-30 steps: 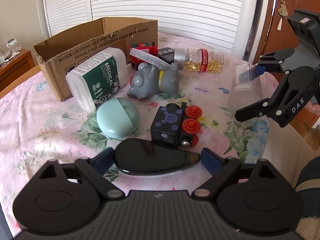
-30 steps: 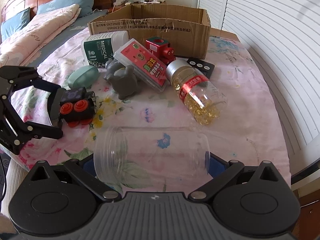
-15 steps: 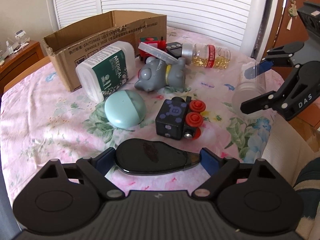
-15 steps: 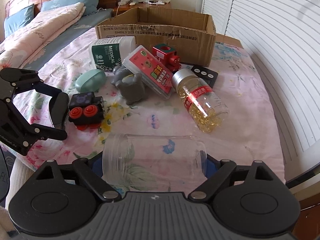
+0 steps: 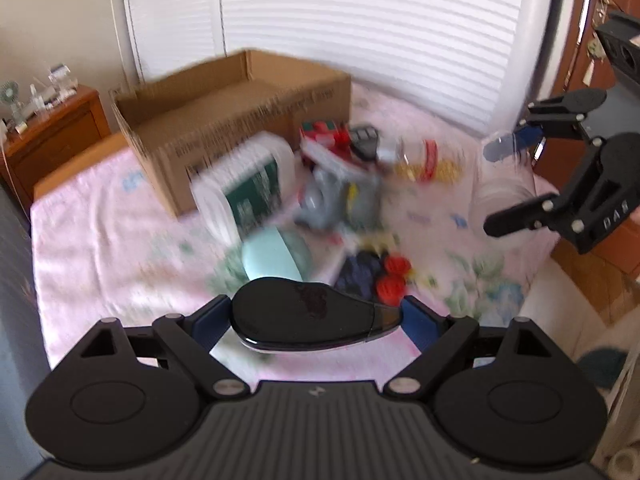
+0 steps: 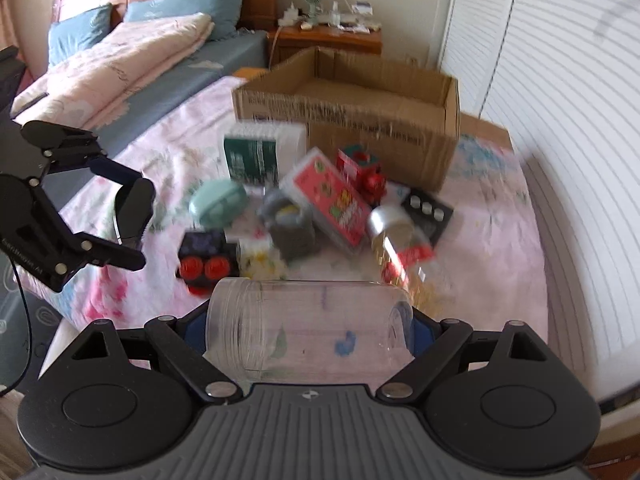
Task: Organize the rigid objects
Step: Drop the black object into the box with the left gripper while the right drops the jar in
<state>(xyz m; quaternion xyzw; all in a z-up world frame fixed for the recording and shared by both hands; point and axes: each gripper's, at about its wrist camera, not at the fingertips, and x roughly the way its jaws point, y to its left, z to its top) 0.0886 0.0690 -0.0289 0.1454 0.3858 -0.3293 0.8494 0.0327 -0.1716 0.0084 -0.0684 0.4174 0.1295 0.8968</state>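
Black and glossy, the flat oval case (image 5: pixel 308 316) sits crosswise in my left gripper (image 5: pixel 314 320), low centre of the left wrist view, both blue pads (image 5: pixel 210 320) pressed on its ends, up off the pink flowered cloth (image 5: pixel 100 248). Everything past it is smeared. Mid-frame lies the pile: a white bottle with a green label (image 5: pixel 248 188), a mint round case (image 5: pixel 276 256), a grey toy (image 5: pixel 340 200), a dark block with red wheels (image 5: pixel 380 276). Behind them at upper centre stands the open cardboard box (image 5: pixel 240 108). At the right edge my right gripper (image 5: pixel 508 184) carries the clear jar (image 5: pixel 500 196).

Over to the right wrist view: that clear jar (image 6: pixel 308 328) lies sideways at lower centre between the jaws of my right gripper (image 6: pixel 308 330). They have just been closing, and the pads now bear on the jar's two ends, which hangs above the cloth (image 6: pixel 492 256). Beyond it are the pill bottle with the silver cap (image 6: pixel 400 244), the red flat pack (image 6: pixel 332 200), the black remote (image 6: pixel 428 212) and the red toy (image 6: pixel 360 172). The box (image 6: pixel 360 120) is at upper centre. At the left edge my left gripper (image 6: pixel 124 216) grips the black case (image 6: pixel 134 212).
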